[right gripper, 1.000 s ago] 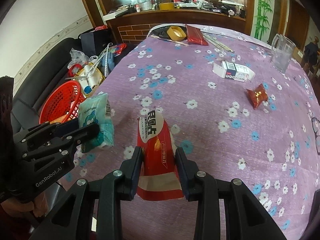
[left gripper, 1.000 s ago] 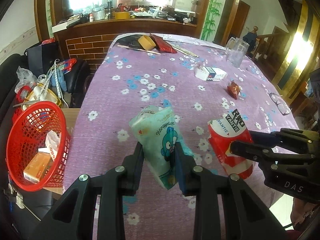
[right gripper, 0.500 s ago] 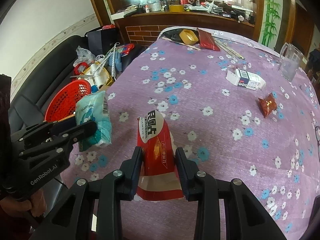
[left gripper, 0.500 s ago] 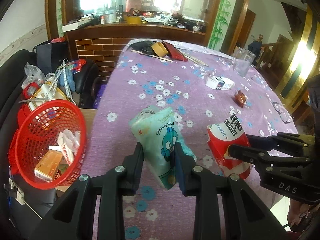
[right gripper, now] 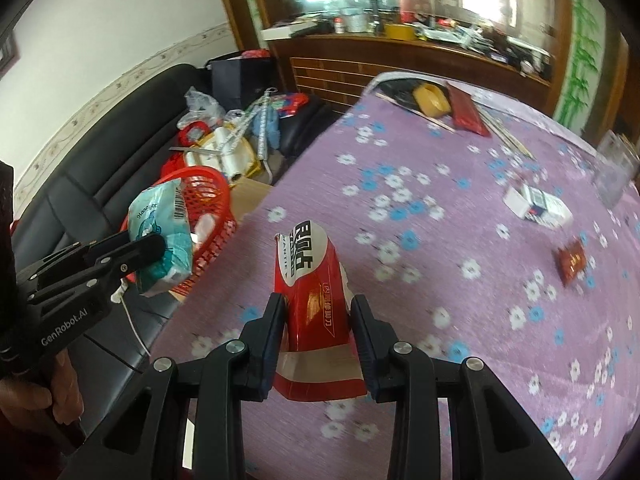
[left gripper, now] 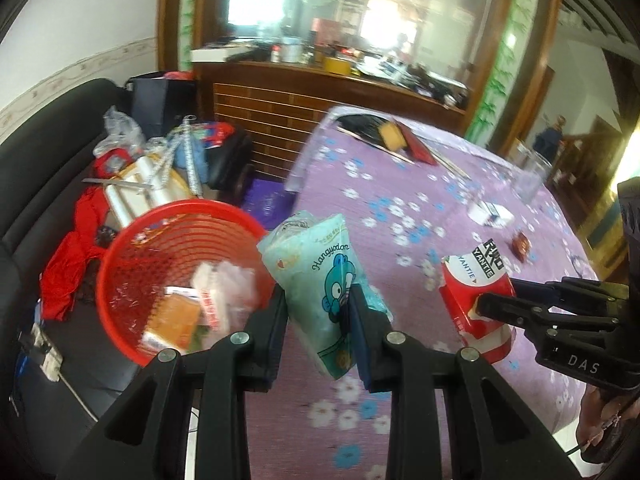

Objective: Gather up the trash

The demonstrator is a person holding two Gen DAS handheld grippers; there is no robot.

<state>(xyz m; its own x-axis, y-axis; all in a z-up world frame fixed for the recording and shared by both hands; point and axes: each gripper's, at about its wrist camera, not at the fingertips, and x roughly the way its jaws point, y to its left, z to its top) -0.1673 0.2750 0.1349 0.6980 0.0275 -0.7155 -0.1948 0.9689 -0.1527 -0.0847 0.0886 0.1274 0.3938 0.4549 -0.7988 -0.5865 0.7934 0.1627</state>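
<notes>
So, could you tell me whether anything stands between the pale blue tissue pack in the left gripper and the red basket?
Nothing visible does. The left gripper holds the tissue pack in the air right beside the red basket, whose open top already holds some wrappers but leaves room.

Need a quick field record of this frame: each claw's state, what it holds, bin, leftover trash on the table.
left claw: shut on light-blue tissue pack, beside the bin rim
right claw: shut on red snack bag, above the tablecloth
bin: red basket, left of table, already holds wrappers
tablecloth: purple, floral
leftover trash: small red wrapper, white carton
</notes>
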